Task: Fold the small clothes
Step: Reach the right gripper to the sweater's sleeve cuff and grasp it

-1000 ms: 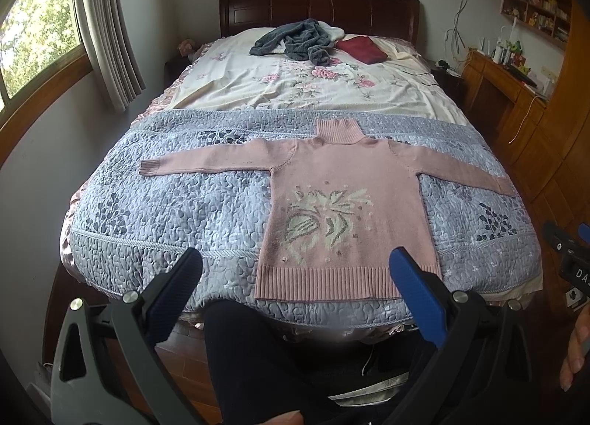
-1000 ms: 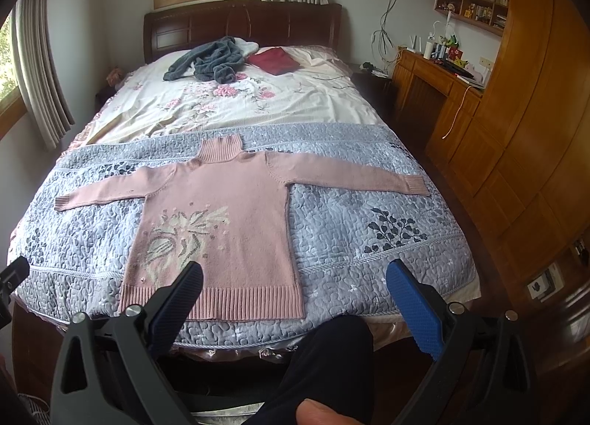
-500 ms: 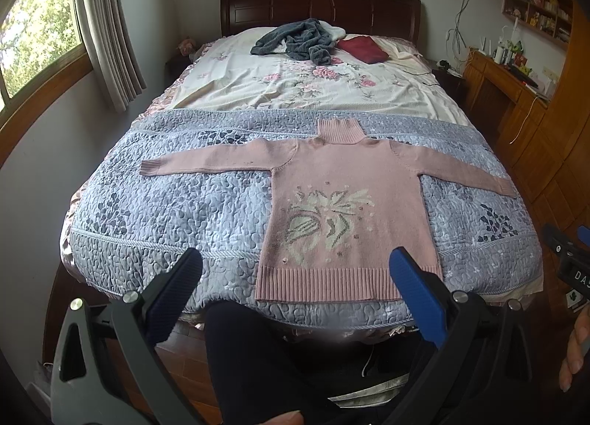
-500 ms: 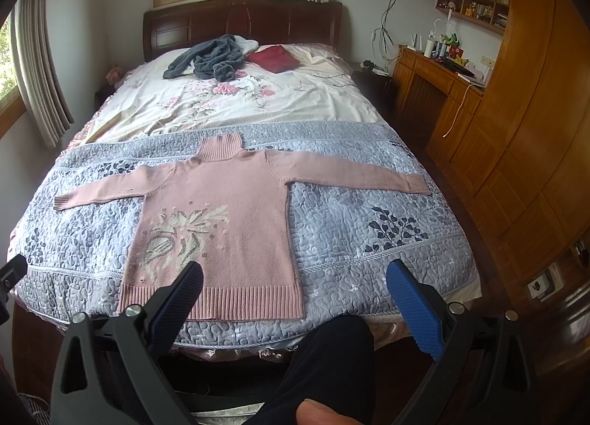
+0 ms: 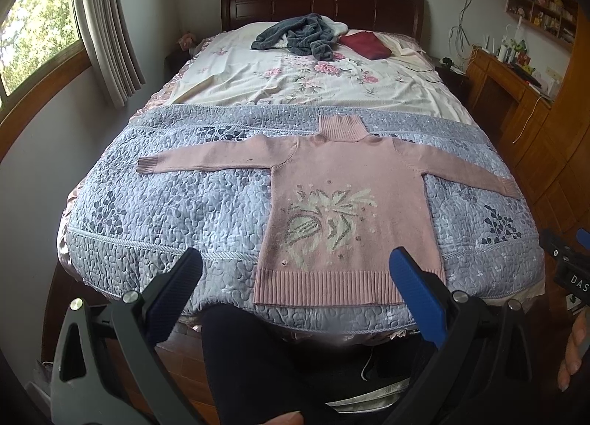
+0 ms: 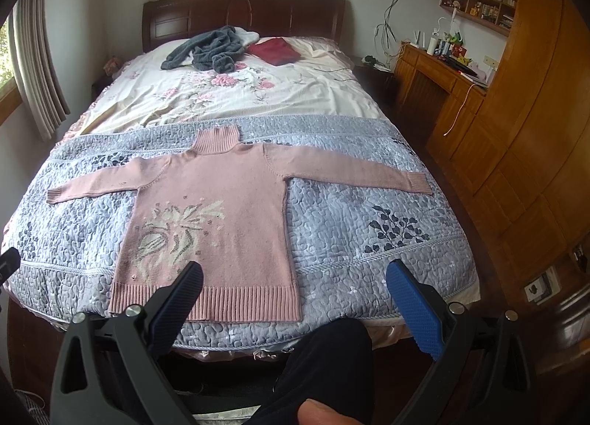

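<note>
Nearest, the left gripper and right gripper hover short of the bed's foot, fingers spread wide and holding nothing, above a dark-trousered leg. Beyond, the pink turtleneck sweater lies flat (sleeves outstretched) on the grey quilt. Farther back, a grey garment sits crumpled near the headboard.
</note>
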Action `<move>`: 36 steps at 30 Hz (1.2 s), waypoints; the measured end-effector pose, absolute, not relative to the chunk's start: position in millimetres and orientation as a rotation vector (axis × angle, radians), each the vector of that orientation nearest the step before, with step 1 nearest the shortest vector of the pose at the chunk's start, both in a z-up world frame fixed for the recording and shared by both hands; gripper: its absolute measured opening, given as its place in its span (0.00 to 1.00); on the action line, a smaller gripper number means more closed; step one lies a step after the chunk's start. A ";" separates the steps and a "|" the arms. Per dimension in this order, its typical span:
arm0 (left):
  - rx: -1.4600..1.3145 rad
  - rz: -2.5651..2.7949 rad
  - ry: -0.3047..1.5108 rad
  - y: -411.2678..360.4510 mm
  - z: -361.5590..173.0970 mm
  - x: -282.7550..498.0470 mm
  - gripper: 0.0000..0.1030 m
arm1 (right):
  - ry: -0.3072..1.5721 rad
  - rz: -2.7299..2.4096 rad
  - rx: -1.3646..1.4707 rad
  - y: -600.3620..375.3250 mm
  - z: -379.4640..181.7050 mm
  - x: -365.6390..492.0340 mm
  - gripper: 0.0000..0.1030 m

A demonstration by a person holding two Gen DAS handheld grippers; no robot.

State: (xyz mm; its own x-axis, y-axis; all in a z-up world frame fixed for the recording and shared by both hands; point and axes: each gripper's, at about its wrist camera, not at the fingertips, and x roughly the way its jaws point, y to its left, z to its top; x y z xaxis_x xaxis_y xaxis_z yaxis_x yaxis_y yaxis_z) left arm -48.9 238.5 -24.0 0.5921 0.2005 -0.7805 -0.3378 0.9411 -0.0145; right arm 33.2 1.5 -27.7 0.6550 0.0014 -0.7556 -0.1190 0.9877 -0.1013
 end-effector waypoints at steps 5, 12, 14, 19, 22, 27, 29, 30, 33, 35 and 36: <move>-0.112 0.257 0.828 243.6 -41.4 -31.7 0.97 | 0.831 0.192 -0.132 -8.9 -60.9 69.8 0.96; -0.143 0.168 0.854 247.4 -55.6 -1.5 0.97 | 1.003 0.098 -0.140 -63.5 -126.8 166.9 0.92; -0.155 0.131 0.836 245.7 -57.8 4.6 0.97 | 1.033 0.054 -0.071 -96.9 -137.0 202.4 0.76; -0.276 0.050 0.855 253.2 -74.6 32.4 0.97 | 1.160 -0.019 0.452 -220.3 -178.2 289.7 0.63; -0.363 0.010 0.908 259.9 -93.9 55.0 0.97 | 1.186 -0.055 0.727 -285.6 -217.3 319.3 0.60; -0.513 0.006 0.930 269.3 -120.1 83.1 0.97 | 1.069 -0.081 1.134 -375.6 -270.9 353.7 0.72; -0.577 0.001 0.946 271.1 -132.9 95.5 0.97 | 0.998 -0.085 1.236 -403.9 -285.4 367.6 0.73; -0.591 0.002 0.944 270.9 -138.1 100.5 0.97 | 0.966 -0.084 1.274 -416.1 -292.0 375.7 0.73; -0.574 0.015 0.939 265.3 -147.9 114.5 0.97 | 0.882 -0.078 1.348 -444.4 -311.4 398.1 0.67; -0.586 0.011 0.959 263.5 -154.9 123.6 0.97 | 0.839 -0.094 1.385 -458.1 -326.2 410.0 0.60; -0.603 0.006 0.970 262.8 -159.2 127.9 0.97 | 0.829 -0.100 1.397 -463.5 -334.6 415.8 0.57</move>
State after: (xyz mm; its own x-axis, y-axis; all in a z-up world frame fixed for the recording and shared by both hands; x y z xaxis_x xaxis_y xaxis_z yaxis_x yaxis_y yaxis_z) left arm 127.9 262.8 -159.2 0.5783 -0.2576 -0.7741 -0.2666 0.8371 -0.4777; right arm 415.8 -463.5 -334.6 0.7219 0.4007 -0.5642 0.5235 0.2171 0.8239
